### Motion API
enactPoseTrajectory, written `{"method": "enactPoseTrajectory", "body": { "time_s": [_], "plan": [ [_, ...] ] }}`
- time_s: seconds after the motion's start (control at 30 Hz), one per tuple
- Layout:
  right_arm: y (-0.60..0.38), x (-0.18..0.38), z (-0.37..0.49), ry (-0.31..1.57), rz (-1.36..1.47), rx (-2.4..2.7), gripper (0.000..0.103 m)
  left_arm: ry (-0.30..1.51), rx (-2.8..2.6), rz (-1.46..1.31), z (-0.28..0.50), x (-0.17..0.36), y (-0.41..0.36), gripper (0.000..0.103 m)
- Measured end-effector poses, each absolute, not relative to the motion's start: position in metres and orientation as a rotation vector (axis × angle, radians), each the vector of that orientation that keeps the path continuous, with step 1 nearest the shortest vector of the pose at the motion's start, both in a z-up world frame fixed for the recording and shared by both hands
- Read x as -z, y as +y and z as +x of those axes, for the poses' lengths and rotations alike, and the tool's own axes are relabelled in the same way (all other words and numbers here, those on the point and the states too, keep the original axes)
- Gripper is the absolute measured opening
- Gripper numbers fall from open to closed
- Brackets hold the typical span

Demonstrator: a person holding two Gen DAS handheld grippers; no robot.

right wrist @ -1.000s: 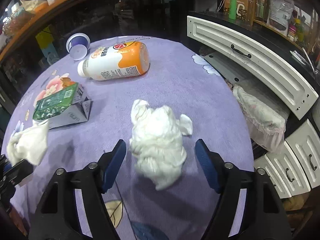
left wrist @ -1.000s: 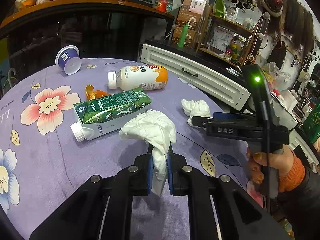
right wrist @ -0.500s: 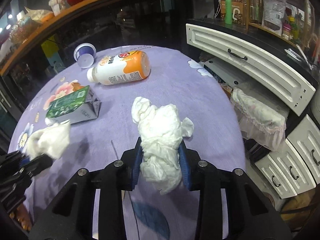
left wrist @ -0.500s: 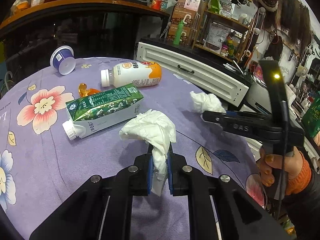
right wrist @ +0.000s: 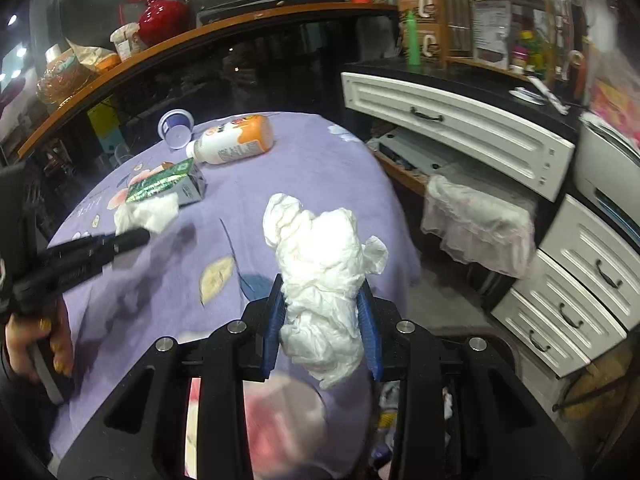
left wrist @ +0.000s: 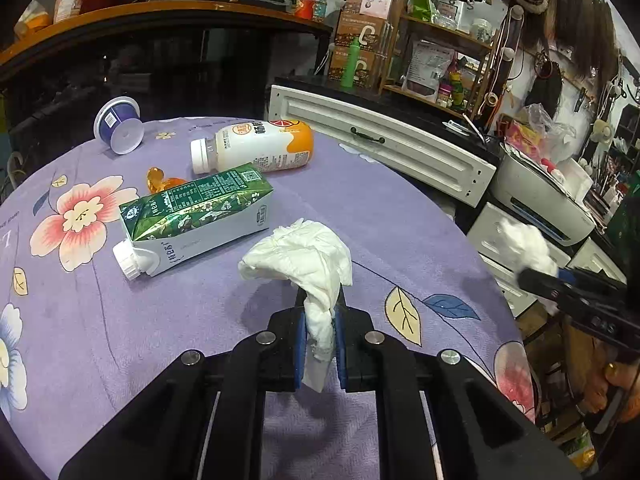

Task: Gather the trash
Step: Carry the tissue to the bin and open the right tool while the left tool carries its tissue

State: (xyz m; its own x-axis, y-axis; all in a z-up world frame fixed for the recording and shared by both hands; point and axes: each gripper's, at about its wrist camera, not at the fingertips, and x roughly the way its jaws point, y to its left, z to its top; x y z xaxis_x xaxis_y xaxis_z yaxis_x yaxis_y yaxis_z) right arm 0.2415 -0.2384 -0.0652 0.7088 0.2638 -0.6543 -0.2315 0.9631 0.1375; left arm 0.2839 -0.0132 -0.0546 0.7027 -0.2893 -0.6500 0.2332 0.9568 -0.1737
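Two tissue wads are now in your grip: the left gripper (left wrist: 320,344) pinches one tissue (left wrist: 300,256), while your right gripper (right wrist: 322,330), jaws just closed, carries a second wad (right wrist: 324,280) rightward off the table (right wrist: 320,168), ready for binning.

- Round table's purple cloth (left wrist: 360,216), printed with pink-and-white flowers and yellow and blue leaves
- Crumpled white tissue (left wrist: 304,256) between blue pads
- Second crumpled white tissue (right wrist: 324,280), also white
- Green-and-white drink carton (left wrist: 192,216) with white cap
- White plastic bottle (left wrist: 256,148) with orange base
- Small purple cup (left wrist: 118,124), white inside
- White drawer fronts (right wrist: 460,128) with dark handles
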Motion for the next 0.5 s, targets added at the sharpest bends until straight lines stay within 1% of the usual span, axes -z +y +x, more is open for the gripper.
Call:
{"method": "enactPoseTrajectory", "body": {
  "time_s": [0.23,0.5],
  "plan": [
    [-0.281,0.072,0.194,0.714,0.051,-0.201,0.035,0.717,0.336,-0.021,0.265,0.043,-0.044,0.012],
    [-0.324,0.087,0.148,0.718,0.079,-0.12,0.035,0.696,0.45,-0.004,0.23,0.03,-0.097,0.012]
  ]
}}
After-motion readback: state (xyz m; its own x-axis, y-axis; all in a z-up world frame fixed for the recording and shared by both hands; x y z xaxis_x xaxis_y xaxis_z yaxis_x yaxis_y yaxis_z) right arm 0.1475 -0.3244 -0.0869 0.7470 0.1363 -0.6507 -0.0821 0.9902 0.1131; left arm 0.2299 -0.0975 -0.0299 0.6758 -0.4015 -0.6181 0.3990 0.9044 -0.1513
